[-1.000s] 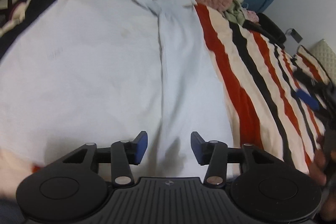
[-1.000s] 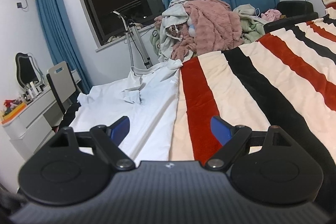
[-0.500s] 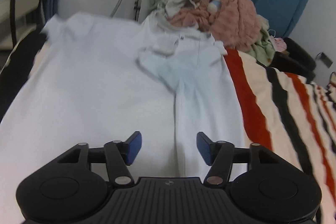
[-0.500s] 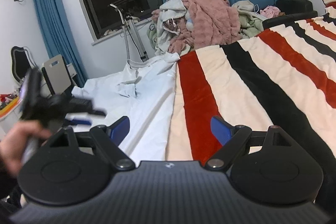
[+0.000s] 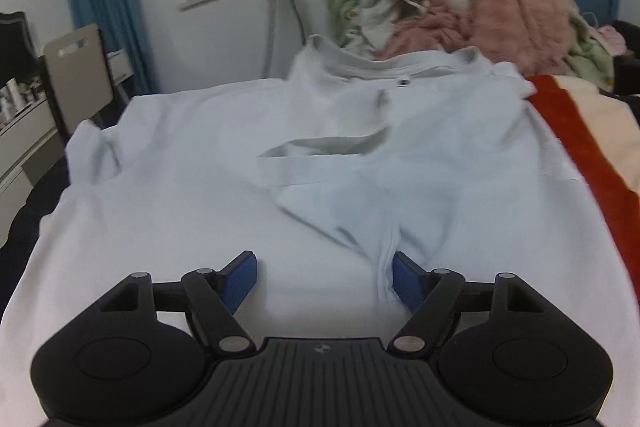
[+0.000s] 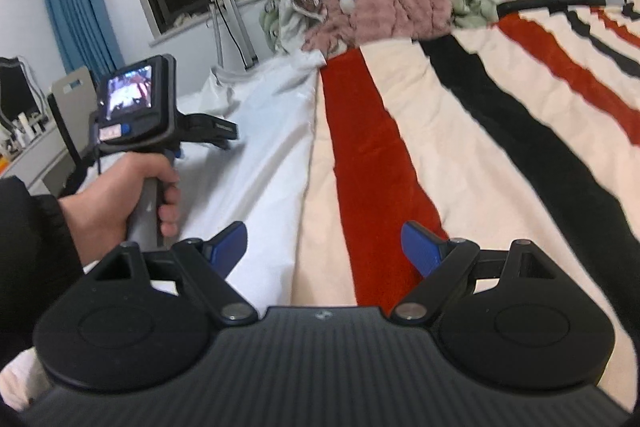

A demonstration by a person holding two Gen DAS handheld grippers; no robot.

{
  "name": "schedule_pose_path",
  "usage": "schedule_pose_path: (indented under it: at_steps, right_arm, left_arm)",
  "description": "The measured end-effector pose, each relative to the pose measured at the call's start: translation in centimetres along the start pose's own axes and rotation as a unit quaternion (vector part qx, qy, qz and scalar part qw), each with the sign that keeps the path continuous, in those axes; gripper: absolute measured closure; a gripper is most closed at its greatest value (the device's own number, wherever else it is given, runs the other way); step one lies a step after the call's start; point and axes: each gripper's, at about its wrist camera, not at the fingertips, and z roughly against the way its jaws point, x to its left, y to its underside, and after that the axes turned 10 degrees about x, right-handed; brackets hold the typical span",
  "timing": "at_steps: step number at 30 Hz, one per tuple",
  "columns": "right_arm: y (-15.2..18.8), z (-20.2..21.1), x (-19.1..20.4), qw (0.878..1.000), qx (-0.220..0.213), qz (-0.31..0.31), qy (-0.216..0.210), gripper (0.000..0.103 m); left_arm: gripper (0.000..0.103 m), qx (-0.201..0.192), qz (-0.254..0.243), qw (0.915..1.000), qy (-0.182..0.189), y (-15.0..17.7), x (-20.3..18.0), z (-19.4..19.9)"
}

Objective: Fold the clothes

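While the pale blue cotton shirt [image 5: 224,195] lies spread on the striped red, black and cream blanket [image 6: 460,131], one side already turned inward, further folds remain; left gripper [image 5: 325,277] and right gripper [image 6: 324,245] hover, fingers wide apart, empty.

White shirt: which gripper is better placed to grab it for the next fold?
Left. The left gripper hangs open directly over the white shirt, beside its folded-in flap. The right gripper, also open, sits over the shirt's edge and the striped blanket.
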Motion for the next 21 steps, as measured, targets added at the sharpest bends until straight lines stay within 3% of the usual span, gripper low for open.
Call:
schedule_pose_path:
  at_steps: [2, 8, 11, 16, 21]
  right_arm:
    - [-0.1, -0.5, -0.3, 1.000, 0.008, -0.012, -0.009, 0.017]
    - [0.1, -0.6, -0.3, 1.000, 0.014, -0.018, -0.020, 0.017]
    - [0.1, -0.4, -0.3, 1.000, 0.011, -0.017, -0.023, 0.018]
    - [0.2, -0.1, -0.1, 1.000, 0.009, -0.016, -0.025, 0.018]
    - [0.3, -0.1, 0.3, 0.999, 0.011, -0.012, -0.028, 0.018]
  left_arm:
    - [0.025, -0.003, -0.003, 0.9997, -0.022, -0.3, -0.3, -1.2]
    - [0.027, -0.022, 0.051, 0.9945, -0.089, -0.3, 2.9, -0.7]
    - [0.027, -0.006, 0.066, 0.9927, -0.101, -0.8, 4.6, -1.7]
    - [0.025, -0.016, 0.084, 0.9959, -0.029, -1.0, 6.2, -1.7]
    - [0.017, -0.058, 0.039, 0.9975, 0.010, -1.7, 3.9, -0.6]
